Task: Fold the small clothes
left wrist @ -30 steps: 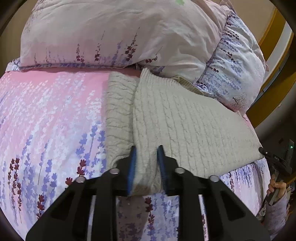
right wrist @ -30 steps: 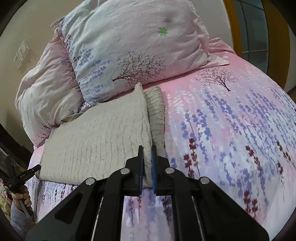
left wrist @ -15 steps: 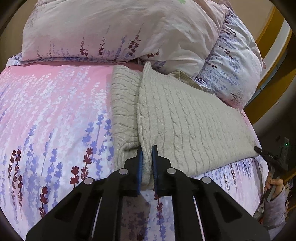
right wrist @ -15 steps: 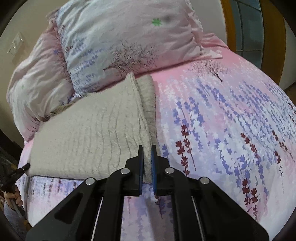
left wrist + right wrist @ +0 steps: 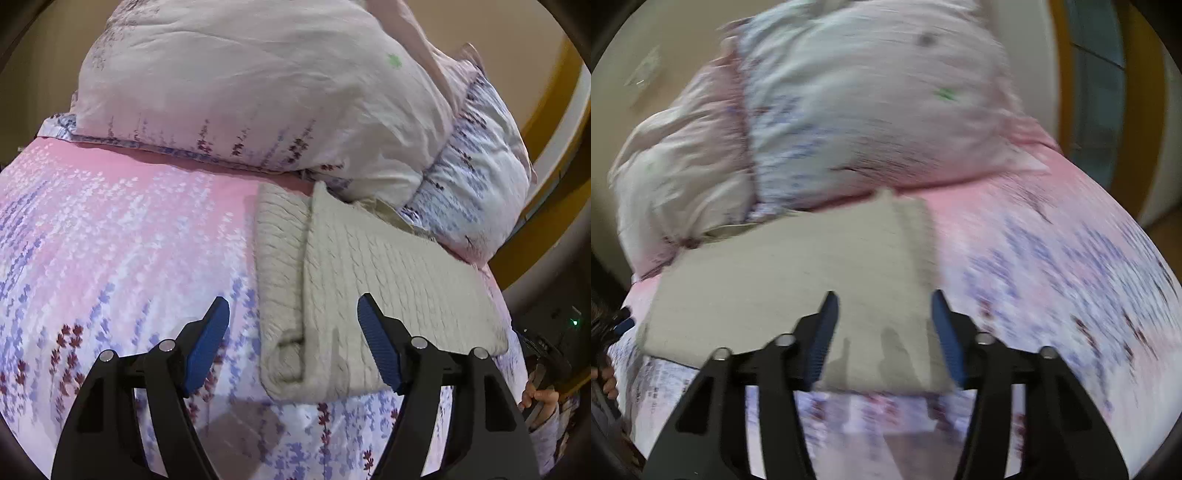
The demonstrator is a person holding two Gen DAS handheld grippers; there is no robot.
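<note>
A beige cable-knit sweater (image 5: 369, 280) lies folded flat on the pink floral bed sheet (image 5: 122, 236), its folded edge nearest me. My left gripper (image 5: 293, 339) is open and empty, its blue pads either side of the sweater's near left corner, just above it. In the right wrist view the same sweater (image 5: 798, 273) shows blurred. My right gripper (image 5: 882, 336) is open and empty, over the sweater's near right corner.
Two large floral pillows (image 5: 258, 92) lean at the head of the bed, touching the sweater's far edge; they also show in the right wrist view (image 5: 871, 103). A yellow-framed window (image 5: 1100, 85) is at the right. The other hand's grip (image 5: 543, 387) shows at the bed's edge.
Both grippers were shut on the sweater's near edge; both have opened and let it go. Both have drawn back and lifted slightly; the right view is motion-blurred.
</note>
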